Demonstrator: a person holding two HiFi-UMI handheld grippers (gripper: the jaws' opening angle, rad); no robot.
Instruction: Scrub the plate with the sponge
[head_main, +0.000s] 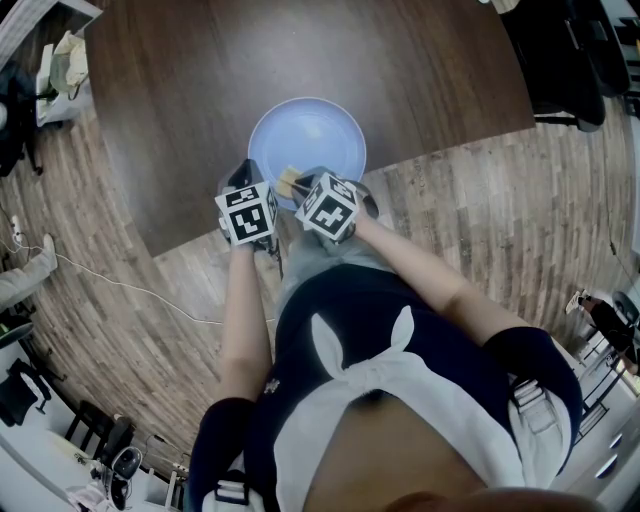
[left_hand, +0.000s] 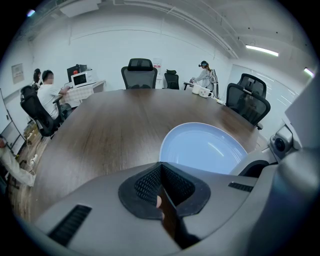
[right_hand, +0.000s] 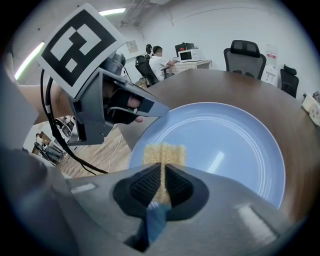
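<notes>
Right gripper (right_hand: 163, 169): my fingers (right_hand: 179, 186) are pinched on the yellow rectangular sponge (right_hand: 164, 152), and its free end juts over the rim of the pale blue round plate (right_hand: 225, 145). Left gripper (left_hand: 161, 174): fingers pressed together, empty, just beside that plate's rim. The plate sits on the dark wooden counter (left_hand: 110, 125).

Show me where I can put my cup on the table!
The table is bare wood beyond the plate and on both its sides. It is crowded at the plate's near rim, where the left gripper and the right gripper with the sponge meet.
</notes>
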